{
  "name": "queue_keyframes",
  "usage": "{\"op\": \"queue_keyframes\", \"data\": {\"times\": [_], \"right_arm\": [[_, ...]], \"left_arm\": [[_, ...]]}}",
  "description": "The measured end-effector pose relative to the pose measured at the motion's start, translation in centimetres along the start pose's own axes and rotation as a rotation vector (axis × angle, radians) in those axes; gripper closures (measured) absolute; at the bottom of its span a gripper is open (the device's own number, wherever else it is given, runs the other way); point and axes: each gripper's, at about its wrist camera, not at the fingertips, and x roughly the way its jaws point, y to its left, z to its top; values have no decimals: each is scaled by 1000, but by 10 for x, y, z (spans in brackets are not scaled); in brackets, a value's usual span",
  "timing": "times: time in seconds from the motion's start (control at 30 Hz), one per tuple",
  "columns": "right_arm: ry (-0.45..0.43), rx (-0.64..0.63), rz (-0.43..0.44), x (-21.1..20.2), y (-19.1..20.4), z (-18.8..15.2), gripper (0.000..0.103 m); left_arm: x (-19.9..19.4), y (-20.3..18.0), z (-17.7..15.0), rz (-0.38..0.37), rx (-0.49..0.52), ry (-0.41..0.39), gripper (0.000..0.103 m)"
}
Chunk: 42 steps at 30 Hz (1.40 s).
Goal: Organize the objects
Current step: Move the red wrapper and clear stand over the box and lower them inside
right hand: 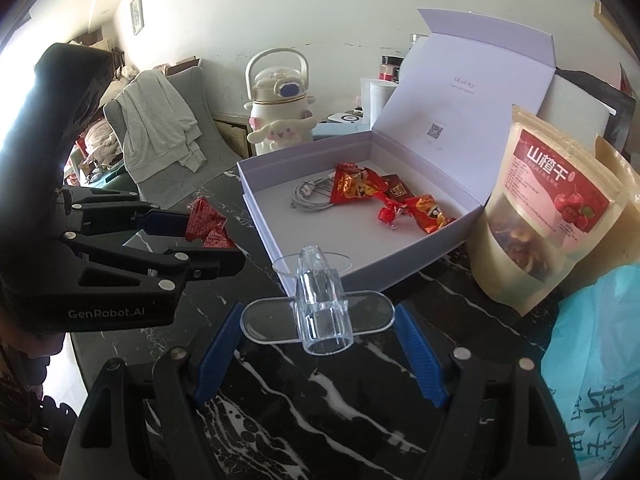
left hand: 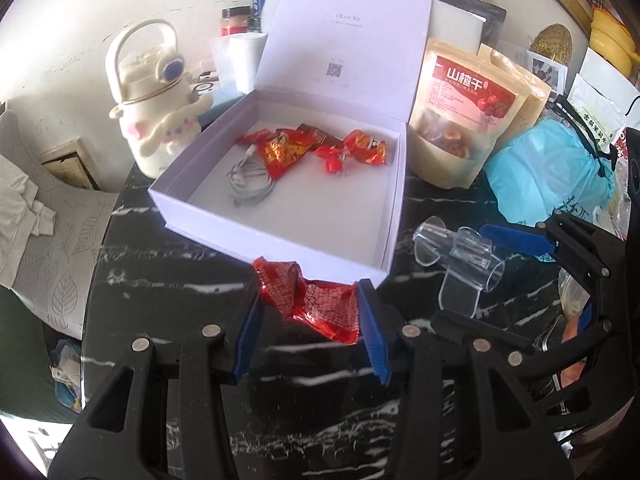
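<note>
Left gripper [left hand: 308,312] is clamped on a red wrapper [left hand: 316,304] right at the front edge of the open white box [left hand: 280,236], which already has more wrappers [left hand: 316,148] and a cable [left hand: 250,184]. Right gripper [right hand: 320,328] sits spread wide around a clear plastic piece [right hand: 322,312] on the black table [right hand: 320,420], not gripping it.

Lived-in home, cluttered marble table [left hand: 160,264], snack pouches [left hand: 460,116], clothes-draped chair [right hand: 160,140], framed picture [right hand: 136,12]
</note>
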Motion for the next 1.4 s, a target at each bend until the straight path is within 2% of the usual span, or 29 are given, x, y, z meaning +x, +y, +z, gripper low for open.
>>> {"op": "queue_keyframes", "data": {"times": [0.67,1.4], "right_arm": [[31,2,-13,48,-31,38,25],[69,-9,35,107,-55,67,25]], "left_arm": [[48,13,45,-2,47,47,59],[106,33,76,-41,100,86,59]]}}
